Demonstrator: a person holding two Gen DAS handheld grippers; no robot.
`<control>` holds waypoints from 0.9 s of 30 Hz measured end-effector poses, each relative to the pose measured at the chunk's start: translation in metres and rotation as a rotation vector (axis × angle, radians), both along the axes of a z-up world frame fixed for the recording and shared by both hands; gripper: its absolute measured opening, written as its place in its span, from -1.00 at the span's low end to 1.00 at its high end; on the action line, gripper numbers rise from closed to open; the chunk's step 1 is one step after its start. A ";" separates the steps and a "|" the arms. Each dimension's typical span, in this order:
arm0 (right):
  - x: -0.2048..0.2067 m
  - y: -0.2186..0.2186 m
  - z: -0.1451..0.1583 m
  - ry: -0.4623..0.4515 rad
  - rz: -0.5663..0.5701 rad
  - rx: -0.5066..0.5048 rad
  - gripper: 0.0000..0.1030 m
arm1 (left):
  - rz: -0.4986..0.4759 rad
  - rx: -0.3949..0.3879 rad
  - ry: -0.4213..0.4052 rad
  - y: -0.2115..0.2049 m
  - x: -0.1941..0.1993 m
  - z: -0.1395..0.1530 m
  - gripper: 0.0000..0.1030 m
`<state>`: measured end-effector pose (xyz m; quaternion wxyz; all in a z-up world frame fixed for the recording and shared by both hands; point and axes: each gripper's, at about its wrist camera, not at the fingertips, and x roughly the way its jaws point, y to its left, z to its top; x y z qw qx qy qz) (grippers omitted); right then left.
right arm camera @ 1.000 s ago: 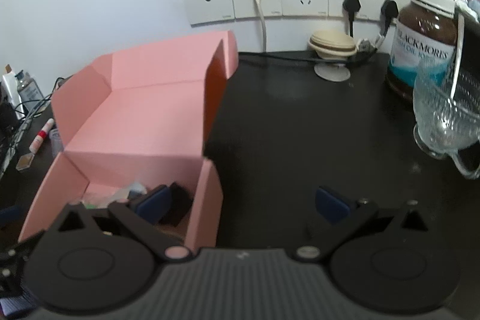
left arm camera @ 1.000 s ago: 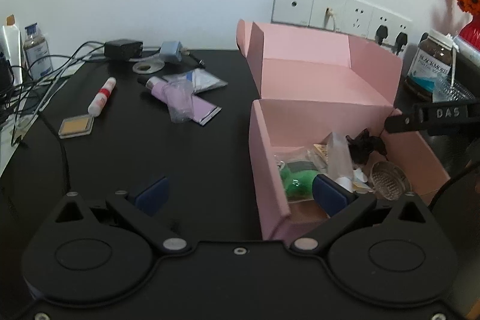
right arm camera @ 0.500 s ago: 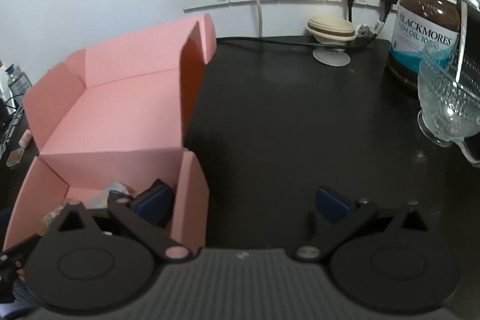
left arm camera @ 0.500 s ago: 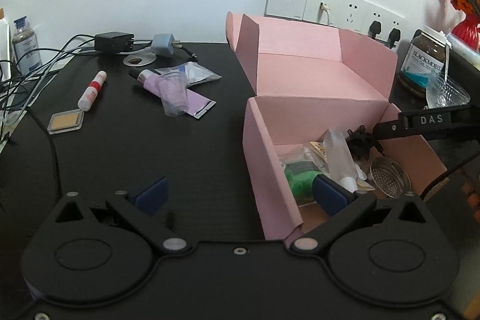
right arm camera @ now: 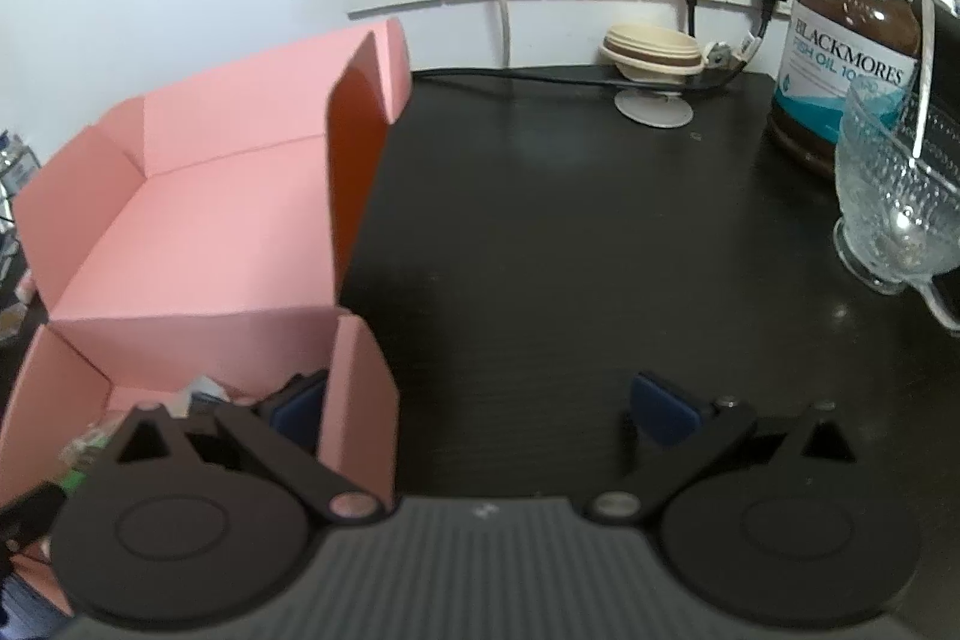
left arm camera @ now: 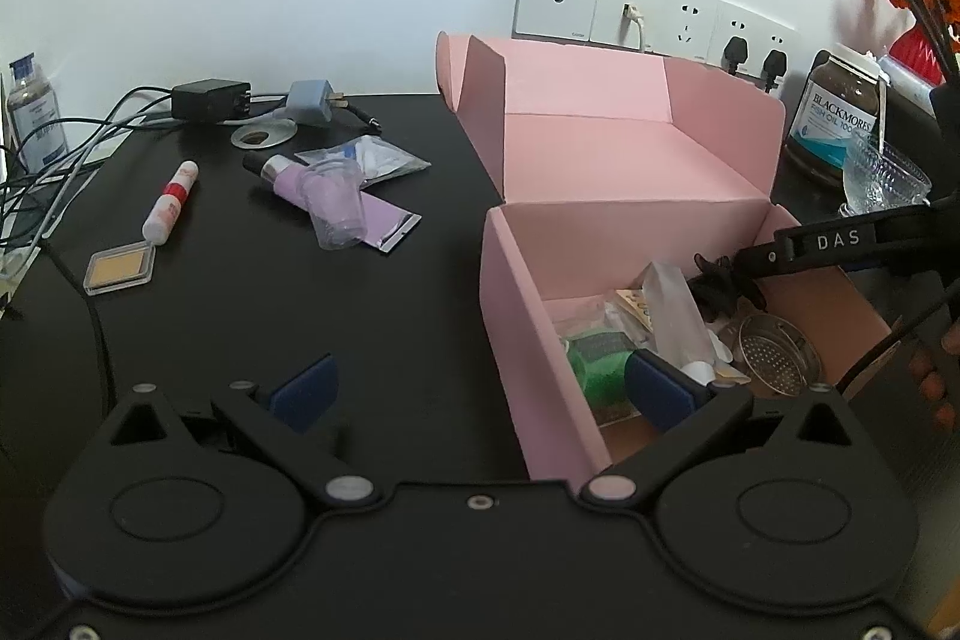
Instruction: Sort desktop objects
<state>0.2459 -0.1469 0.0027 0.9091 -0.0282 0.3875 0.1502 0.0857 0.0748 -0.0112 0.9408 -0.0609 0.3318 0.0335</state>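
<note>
1. Plainly, the left hand-held gripper (left arm camera: 480, 388) hangs low over the black worktop (left arm camera: 252, 316) with its jaws spread wide and nothing between them; one blue pad (left arm camera: 303, 391) sits over bare worktop, the other over the near corner of the pink box (left arm camera: 600, 148).
2. The right hand-held gripper (right arm camera: 480, 406) is likewise wide open and empty, straddling the box's right wall (right arm camera: 360, 400): its left pad is inside the box, its right pad over the dark worktop.
3. The pink box stands open with its lid tipped back toward the wall sockets (left arm camera: 648, 16). Inside lie a green item (left arm camera: 591, 361), a clear plastic packet (left arm camera: 675, 316), a metal strainer (left arm camera: 777, 361), a black frilly object (left arm camera: 720, 283) and some small packets too jumbled to tell apart.
4. Still outside the box, on the left part of the worktop: a white and red tube (left arm camera: 171, 202), a flat compact with a tan pad (left arm camera: 120, 269), a purple tube (left arm camera: 282, 175), a clear plastic cup (left arm camera: 336, 205) lying on its side over a purple sachet (left arm camera: 387, 220), and a clear bag (left arm camera: 372, 160).
5. Farther back lie a black adapter (left arm camera: 210, 99), a blue plug (left arm camera: 312, 100) and loose cables (left arm camera: 72, 142).
6. Right of the box stand a brown Blackmores jar (right arm camera: 852, 52) and a glass cup (right arm camera: 894, 214), close together.
</note>
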 end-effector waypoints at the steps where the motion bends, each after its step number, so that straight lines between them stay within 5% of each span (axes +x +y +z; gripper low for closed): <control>1: 0.000 0.000 0.000 -0.003 -0.002 -0.010 0.99 | 0.001 -0.005 0.000 0.000 0.000 0.000 1.00; 27: -0.002 -0.004 0.002 0.000 -0.029 -0.028 0.99 | -0.019 0.019 -0.015 0.008 0.010 0.000 1.00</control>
